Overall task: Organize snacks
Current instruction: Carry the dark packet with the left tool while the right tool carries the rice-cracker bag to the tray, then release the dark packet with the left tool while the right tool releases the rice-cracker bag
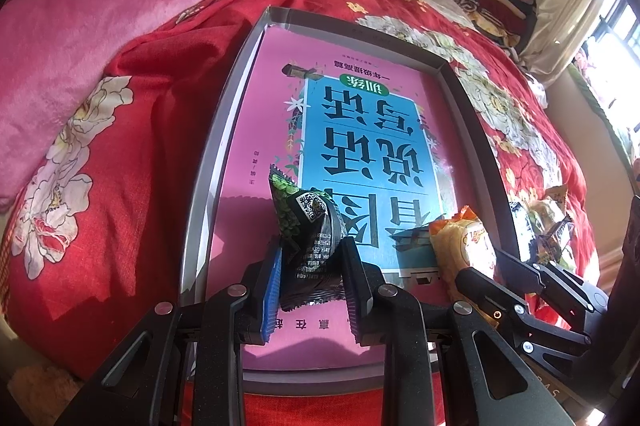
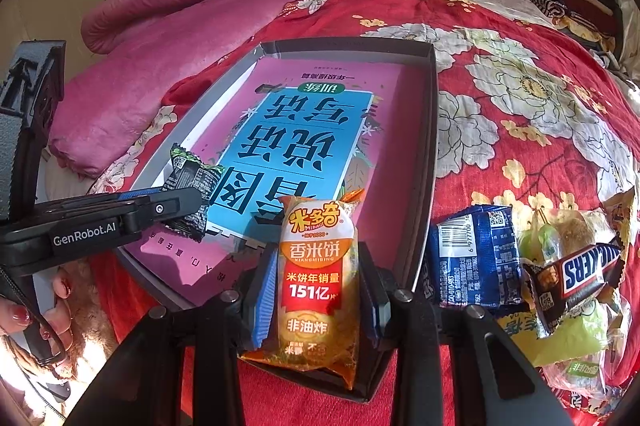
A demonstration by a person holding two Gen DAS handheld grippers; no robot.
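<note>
Black-and-green crinkly foil snack packet point(image 1: 306, 246) sits clamped in the left gripper point(image 1: 308, 278) over the grey shallow tray point(image 1: 208, 161) at its seven o'clock corner, the right gripper point(image 2: 320, 290) pinching the orange rice-cracker pack point(image 2: 314, 278) at five o'clock; lower each onto the tray's pink book cover point(image 2: 400, 153) before releasing, well apart

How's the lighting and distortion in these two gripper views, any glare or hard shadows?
Left wrist view: strong sunlight, a blown-out window, and the black-green snack packet casting a hard shadow on the pink book. Right wrist view: glare on the orange rice cracker pack; fisheye bends the grey box edges.
</note>
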